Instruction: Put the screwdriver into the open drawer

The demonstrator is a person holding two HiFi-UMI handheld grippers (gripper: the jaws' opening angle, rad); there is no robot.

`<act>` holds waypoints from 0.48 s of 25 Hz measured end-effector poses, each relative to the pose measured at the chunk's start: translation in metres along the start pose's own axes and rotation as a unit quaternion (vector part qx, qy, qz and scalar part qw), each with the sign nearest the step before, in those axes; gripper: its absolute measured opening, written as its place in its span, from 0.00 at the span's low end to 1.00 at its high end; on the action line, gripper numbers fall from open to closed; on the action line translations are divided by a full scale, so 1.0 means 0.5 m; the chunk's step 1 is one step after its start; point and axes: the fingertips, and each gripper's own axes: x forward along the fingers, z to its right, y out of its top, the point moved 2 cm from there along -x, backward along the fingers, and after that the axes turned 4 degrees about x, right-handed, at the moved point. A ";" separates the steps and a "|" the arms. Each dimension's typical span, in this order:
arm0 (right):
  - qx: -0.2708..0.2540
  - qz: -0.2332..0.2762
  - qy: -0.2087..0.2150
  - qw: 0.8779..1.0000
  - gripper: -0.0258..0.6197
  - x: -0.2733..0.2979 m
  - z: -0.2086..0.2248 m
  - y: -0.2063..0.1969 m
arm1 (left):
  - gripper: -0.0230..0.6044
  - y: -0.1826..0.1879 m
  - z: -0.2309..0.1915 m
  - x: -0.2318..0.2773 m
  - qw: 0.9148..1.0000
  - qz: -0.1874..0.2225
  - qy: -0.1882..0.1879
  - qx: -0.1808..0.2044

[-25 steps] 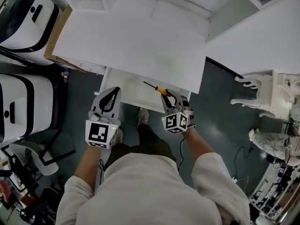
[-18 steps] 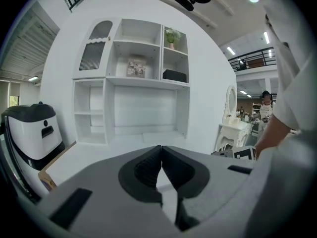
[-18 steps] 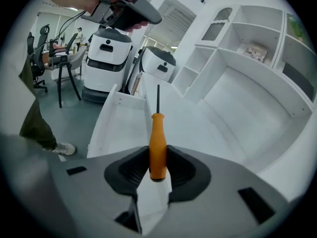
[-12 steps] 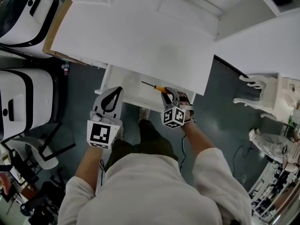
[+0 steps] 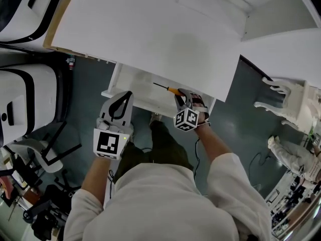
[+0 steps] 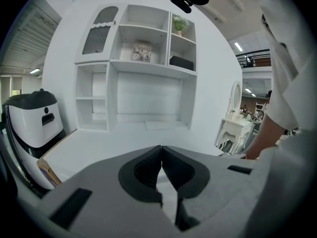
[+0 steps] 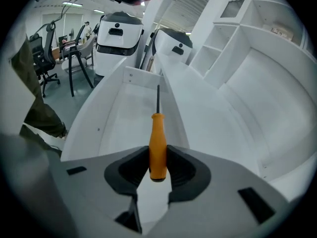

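Screwdriver [image 7: 157,143], orange-handled with a thin dark shaft, sits pinched by its handle between the two pads of the right gripper [image 7: 158,157]. The shaft points straight away from the jaws. It hangs over the open white drawer [image 7: 114,113], which runs up the middle of the right gripper view. Whether its tip touches the drawer floor cannot be told.

In the head view the drawer juts out from under the white desk top [image 5: 150,39], just above the frame's centre. The left gripper [image 5: 122,102] is left of centre, near the drawer's front edge. Its jaw tips are pressed together with nothing between them.

Two white-and-black machines [image 5: 25,104] stand along the left edge. An ornate white chair [image 5: 283,104] stands at the right.
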 end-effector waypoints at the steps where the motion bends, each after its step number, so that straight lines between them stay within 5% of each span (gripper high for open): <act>1: -0.001 -0.003 0.004 1.000 0.22 0.009 -0.004 -0.004 | 0.04 -0.007 -0.003 0.002 1.000 -0.003 0.001 -0.002; 12: -0.003 -0.030 0.045 0.999 0.22 0.094 -0.037 -0.039 | 0.04 -0.061 -0.027 0.015 0.999 -0.039 0.015 -0.029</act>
